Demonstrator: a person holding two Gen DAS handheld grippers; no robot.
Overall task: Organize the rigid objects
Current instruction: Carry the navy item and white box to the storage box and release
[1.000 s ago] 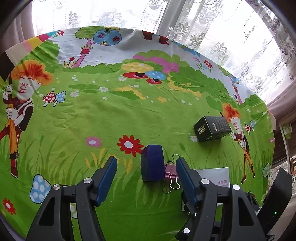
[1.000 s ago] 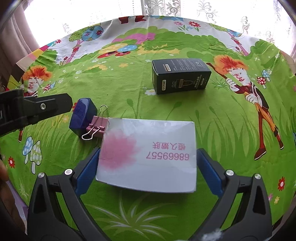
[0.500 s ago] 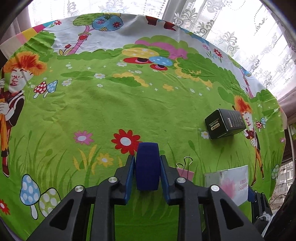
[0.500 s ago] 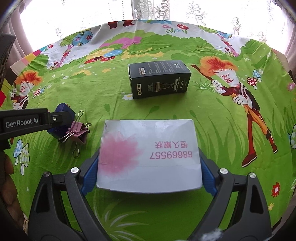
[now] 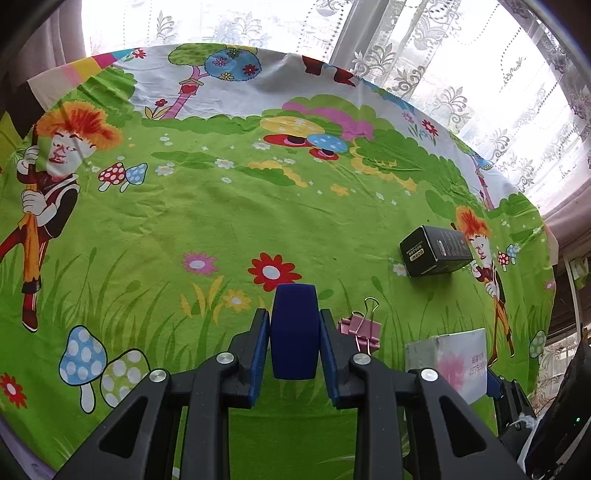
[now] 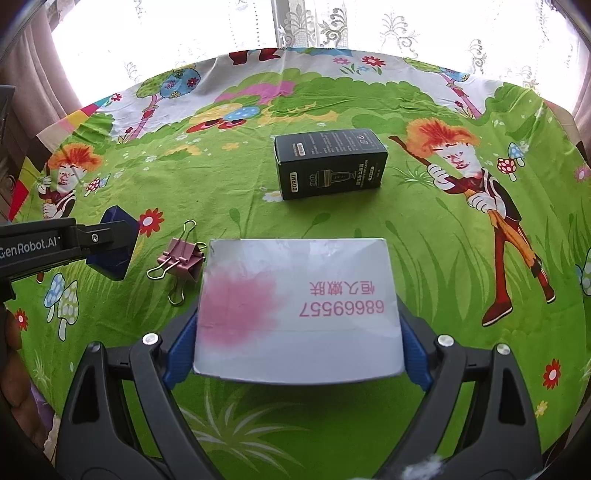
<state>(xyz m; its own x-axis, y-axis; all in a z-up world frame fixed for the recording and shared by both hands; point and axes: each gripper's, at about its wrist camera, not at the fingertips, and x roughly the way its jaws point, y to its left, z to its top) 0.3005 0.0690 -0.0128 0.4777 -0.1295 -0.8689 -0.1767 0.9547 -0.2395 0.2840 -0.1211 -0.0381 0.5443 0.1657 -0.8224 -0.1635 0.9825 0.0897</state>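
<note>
My right gripper (image 6: 297,349) clamps the white box (image 6: 298,308) low over the desk (image 5: 229,221). Beyond it lies the black box (image 6: 330,162). My left gripper (image 5: 294,325) pinches the blue block (image 5: 294,328), just beside the pink binder clip (image 5: 360,326).

My work surface is a table covered by a cartoon-printed cloth (image 5: 229,221): green meadow, flowers, spotted mushrooms, trees and orange-haired figures. Its far edge runs white, with coloured stripes at the left corner. Behind it I face a window hung with white lace curtains (image 6: 332,26), patterned with floral motifs. Strong daylight enters there and overexposes the panes. Heavier dull-pink drapes (image 6: 40,62) frame both sides.
</note>
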